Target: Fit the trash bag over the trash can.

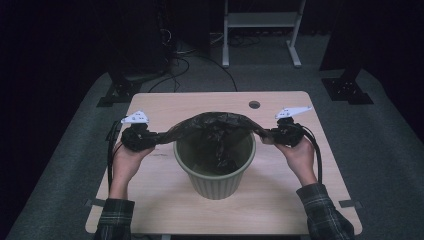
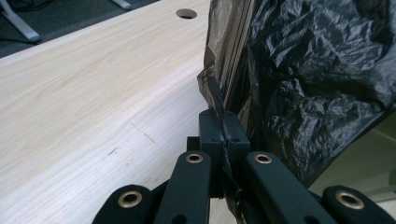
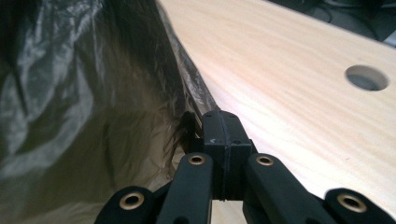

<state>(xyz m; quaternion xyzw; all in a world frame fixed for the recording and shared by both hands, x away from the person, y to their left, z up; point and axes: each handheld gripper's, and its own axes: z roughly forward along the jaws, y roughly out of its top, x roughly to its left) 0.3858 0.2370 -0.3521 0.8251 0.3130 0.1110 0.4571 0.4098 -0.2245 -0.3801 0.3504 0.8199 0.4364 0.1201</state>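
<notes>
Black jointed links with brass rivets stood closest in the left gripper view, and the left gripper (image 2: pixel 223 133) had its two jaws pressed together on a thin pleated edge of the crinkled black plastic bin bag (image 2: pixel 317 79). From that pinch the film rose up and away, glossy and wrinkled, and hid whatever lay behind it on that side. In the right gripper view the right gripper (image 3: pixel 223 135) was clamped just as tight, with the bag's stretched rim running into the seam between its pads; the film there looked thinner, half see-through and brownish.

From the high view, both hands held the bag taut between the left gripper (image 1: pixel 138 137) and the right gripper (image 1: pixel 286 133), its mouth spread above the ribbed olive-green plastic waste bin (image 1: pixel 215 175), with the loose middle sagging inside. How far down it reached was lost in shadow. The bin stood mid-table on the pale wood-grain table (image 1: pixel 165 195), which had a round cable hole (image 1: pixel 254 104) near its far edge. Plaid sleeves (image 1: pixel 320 210) were cut off at the bottom.
</notes>
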